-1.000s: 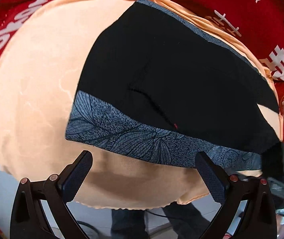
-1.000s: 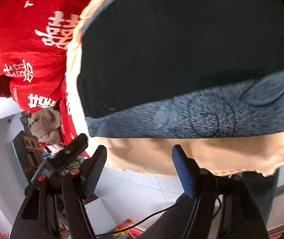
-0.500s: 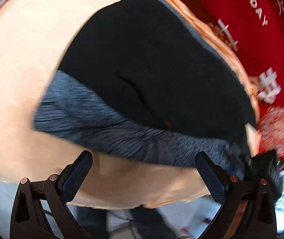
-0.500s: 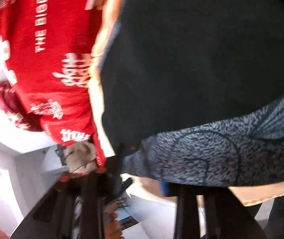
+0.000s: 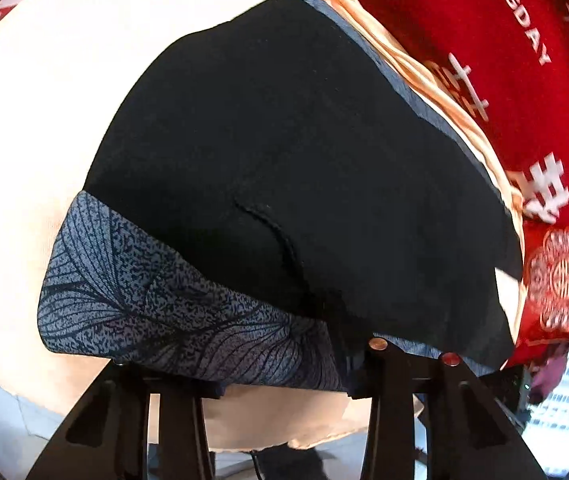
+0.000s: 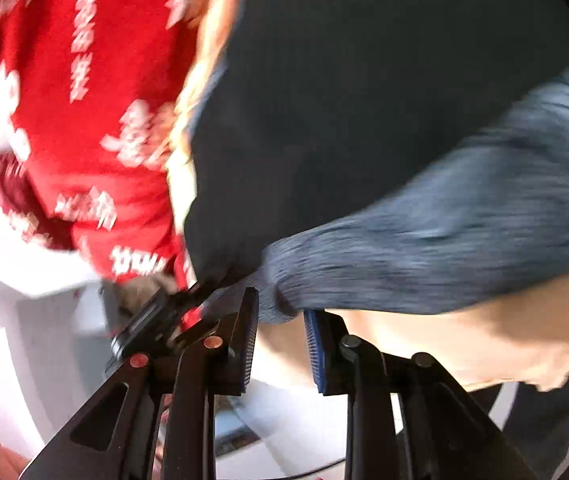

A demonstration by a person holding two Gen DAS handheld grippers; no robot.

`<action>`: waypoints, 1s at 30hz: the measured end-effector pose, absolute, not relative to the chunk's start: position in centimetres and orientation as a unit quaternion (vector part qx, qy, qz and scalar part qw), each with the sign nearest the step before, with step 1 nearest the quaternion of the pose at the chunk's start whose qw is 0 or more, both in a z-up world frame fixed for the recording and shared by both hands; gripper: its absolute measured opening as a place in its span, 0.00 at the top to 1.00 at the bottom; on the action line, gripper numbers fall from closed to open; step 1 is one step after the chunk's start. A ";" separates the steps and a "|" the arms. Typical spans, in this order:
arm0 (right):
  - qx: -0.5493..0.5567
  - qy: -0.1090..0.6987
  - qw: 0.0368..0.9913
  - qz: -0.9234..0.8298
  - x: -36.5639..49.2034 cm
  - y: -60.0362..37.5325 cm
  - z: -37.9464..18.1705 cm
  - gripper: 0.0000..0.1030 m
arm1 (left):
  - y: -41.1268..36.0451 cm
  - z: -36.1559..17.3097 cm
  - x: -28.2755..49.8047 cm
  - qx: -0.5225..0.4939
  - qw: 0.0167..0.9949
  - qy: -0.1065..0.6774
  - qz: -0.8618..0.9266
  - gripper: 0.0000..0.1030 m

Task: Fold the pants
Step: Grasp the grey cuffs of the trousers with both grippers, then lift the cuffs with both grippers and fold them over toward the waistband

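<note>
Left gripper (image 5: 284, 376): jaws just closed on the patterned waistband (image 5: 172, 312). Right gripper (image 6: 280, 344): jaws narrow, reopening slightly, waistband corner between them; grip uncertain. Pants (image 5: 304, 168): flat at the peach surface's (image 5: 24, 160) near edge. Re-clamp before you lift.

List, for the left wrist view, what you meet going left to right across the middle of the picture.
Peach cloth → black pants → bunched peach cloth edge → red printed fabric.

Black pants (image 5: 304, 168) with a grey leaf-patterned waistband (image 5: 156, 304)
They lay flat across the frame's centre, band toward the lower edge.
</note>
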State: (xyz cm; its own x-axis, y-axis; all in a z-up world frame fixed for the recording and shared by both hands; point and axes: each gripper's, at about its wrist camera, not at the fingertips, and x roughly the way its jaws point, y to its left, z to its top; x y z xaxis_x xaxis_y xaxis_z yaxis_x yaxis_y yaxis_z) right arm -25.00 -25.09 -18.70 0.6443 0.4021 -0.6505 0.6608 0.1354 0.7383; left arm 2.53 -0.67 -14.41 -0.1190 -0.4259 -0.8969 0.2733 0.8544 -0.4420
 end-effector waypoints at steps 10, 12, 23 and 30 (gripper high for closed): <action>0.743 0.292 0.579 -0.164 -31.6 -26.7 -20.6 0.66 | -1.3 -14.6 3.0 -0.021 0.656 0.701 -0.278 0.61; 0.753 0.273 0.572 -0.178 -31.8 -26.5 -20.5 0.68 | -1.2 -14.5 2.9 -0.009 0.662 0.699 -0.272 0.73; 0.617 0.384 0.676 -0.122 -24.1 -31.9 -8.9 0.95 | -3.9 -6.3 5.4 -0.041 0.700 0.655 -0.282 0.78; 0.531 0.443 0.719 -0.067 -12.1 -41.5 -4.7 0.95 | -12.4 -3.9 12.8 -0.020 0.759 0.584 -0.287 0.77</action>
State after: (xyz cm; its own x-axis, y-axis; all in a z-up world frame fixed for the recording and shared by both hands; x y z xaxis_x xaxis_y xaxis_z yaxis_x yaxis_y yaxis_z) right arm -12.10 -41.55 -4.75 0.5988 0.3745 -0.7079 0.5664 0.4269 0.7049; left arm 12.81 -12.41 -3.91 0.1541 -0.4598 -0.8746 0.4120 0.8344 -0.3661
